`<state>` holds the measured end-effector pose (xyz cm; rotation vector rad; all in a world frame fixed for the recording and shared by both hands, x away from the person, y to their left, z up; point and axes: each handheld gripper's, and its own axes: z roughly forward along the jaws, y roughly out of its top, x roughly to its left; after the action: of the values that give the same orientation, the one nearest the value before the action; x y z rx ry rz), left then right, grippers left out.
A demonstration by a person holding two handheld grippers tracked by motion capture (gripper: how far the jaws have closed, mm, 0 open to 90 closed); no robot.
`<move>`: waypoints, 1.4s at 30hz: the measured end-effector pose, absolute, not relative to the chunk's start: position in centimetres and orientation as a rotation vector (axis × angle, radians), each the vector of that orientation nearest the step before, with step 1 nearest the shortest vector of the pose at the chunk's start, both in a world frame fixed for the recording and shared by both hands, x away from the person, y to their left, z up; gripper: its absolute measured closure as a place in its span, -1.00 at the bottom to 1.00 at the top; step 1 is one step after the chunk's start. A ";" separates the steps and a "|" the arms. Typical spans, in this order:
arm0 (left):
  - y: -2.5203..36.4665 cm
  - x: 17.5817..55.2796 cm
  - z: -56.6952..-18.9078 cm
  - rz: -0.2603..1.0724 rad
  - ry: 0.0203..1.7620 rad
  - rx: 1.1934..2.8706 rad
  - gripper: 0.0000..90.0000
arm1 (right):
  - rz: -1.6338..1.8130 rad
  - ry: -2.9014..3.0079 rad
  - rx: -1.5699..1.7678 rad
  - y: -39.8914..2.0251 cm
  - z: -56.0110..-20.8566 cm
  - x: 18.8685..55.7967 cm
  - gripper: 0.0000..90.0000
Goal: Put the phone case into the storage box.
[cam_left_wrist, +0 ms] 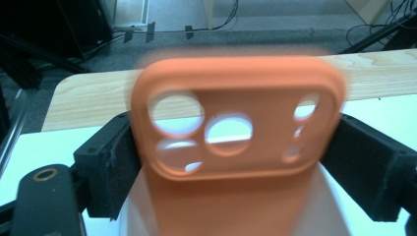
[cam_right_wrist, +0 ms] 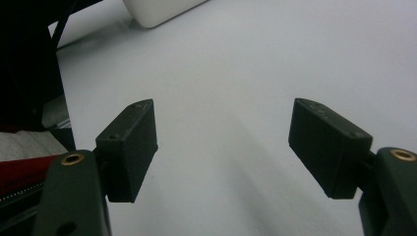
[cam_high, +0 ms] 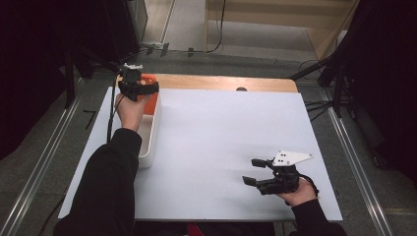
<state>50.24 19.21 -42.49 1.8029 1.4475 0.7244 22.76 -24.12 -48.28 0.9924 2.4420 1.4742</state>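
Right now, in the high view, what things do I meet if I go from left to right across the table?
Left gripper at the orange phone case → white bin → bare white table top → right gripper, jaws open and empty, in the person's right hand.

Orange phone case [cam_left_wrist: 236,137] blurred, lower part cut off at bottom edge.

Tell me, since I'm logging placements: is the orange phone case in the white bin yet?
Partly: the orange phone case stands upright between the left hand-held gripper jaws, lower end inside the white bin.
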 end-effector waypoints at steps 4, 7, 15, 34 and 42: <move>19.2 50.2 -42.4 0.727 1.434 1.806 -0.76 | 1.477 2.444 0.983 -24.1 -48.3 22.8 -0.44; 19.5 50.1 -42.1 0.719 1.437 1.794 -0.76 | 1.477 2.445 0.983 -24.1 -48.3 22.8 -0.44; 19.9 49.9 -41.3 0.680 1.413 1.801 -0.76 | 1.461 2.462 0.988 -24.0 -48.4 22.8 -0.44; 20.7 48.6 -39.0 0.426 1.342 1.801 -0.76 | 1.454 2.464 1.021 -24.2 -48.6 22.9 -0.44; 19.9 47.2 -38.1 0.326 1.276 1.853 -0.75 | 1.443 2.473 1.029 -24.1 -48.6 23.1 -0.45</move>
<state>47.24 19.91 -38.09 1.8529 1.2759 0.3263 23.14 -24.12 -48.63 1.0292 2.4727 1.4433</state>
